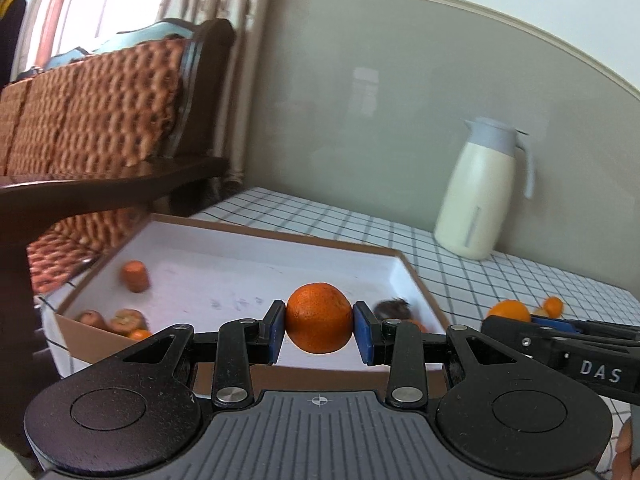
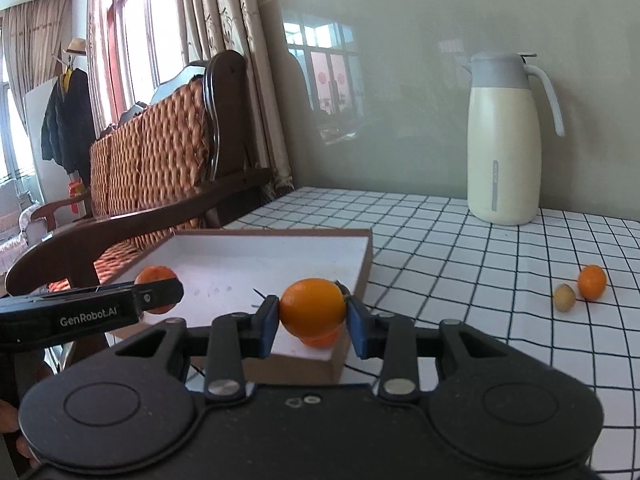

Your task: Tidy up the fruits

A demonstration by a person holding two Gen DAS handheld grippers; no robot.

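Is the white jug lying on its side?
No, the white jug stands upright on the checked tablecloth against the wall.

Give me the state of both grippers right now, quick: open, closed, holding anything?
Left gripper: closed on a dark orange mandarin, held over the white tray.
Right gripper: closed on a lighter orange fruit, at the tray's near corner.

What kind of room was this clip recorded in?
Probably a home living or dining room: a checked tablecloth with a cream thermal jug, a wooden sofa with woven cushions, and curtained windows.
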